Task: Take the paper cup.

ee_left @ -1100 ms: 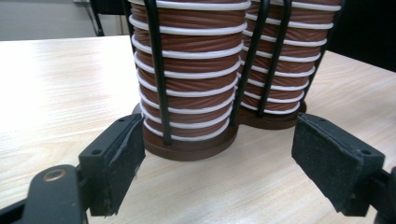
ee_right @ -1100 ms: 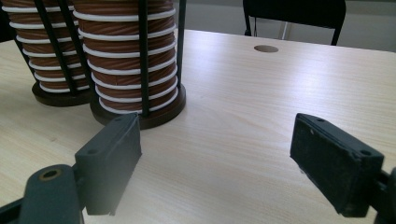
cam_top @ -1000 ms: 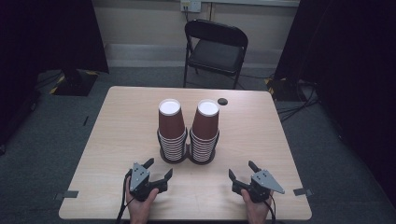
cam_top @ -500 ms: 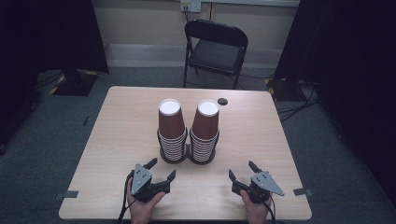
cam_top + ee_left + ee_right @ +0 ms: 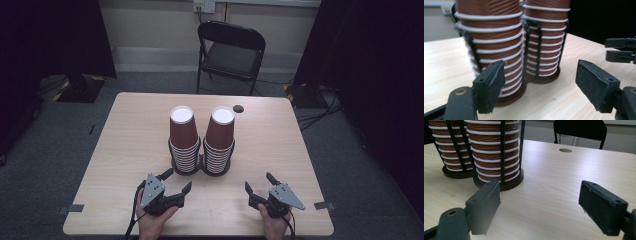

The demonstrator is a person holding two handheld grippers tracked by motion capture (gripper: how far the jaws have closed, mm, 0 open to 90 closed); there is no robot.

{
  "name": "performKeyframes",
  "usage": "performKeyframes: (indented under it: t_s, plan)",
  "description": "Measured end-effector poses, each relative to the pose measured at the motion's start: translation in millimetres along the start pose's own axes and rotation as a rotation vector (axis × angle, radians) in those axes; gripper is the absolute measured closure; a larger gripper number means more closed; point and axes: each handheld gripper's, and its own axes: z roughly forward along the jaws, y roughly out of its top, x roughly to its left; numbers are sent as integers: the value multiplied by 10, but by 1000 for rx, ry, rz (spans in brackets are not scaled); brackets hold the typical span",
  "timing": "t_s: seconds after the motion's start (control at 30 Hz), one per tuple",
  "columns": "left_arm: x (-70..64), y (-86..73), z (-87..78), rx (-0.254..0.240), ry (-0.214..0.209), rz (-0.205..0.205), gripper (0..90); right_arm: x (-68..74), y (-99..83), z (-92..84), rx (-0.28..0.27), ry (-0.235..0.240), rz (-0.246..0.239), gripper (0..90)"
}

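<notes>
Two tall stacks of brown cups (image 5: pixel 202 137) stood side by side in black wire holders in the middle of the table (image 5: pixel 125 145). The left gripper (image 5: pixel 177 181) sat just in front of them. Its jaws had just been closing a little, yet they stood apart with nothing between them. The right gripper (image 5: pixel 260 182) waited near the table's front edge, jaws wide apart and holding nothing.

Left gripper (image 5: pixel 176 184): we see a black body, a grey three-cornered plate, a black cable at lower left.
Right gripper (image 5: pixel 260 183): same black build, grey plate.
Jaws: flat black pads, small screw holes, one brass-ringed pivot.
</notes>
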Motion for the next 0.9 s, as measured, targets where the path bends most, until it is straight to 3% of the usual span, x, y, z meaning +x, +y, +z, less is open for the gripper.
performKeyframes:
  t_s: [0.27,0.57,0.9]
  plan:
    - [-43,105,73,-10,-32,4,218,-4,0,1,0,2,4,167]
    - [-76,313,157,-12,-58,36,198,-4,-1,-3,-3,1,3,167]
    - [-110,492,197,-39,-109,27,202,-4,-1,-3,-2,1,3,174]
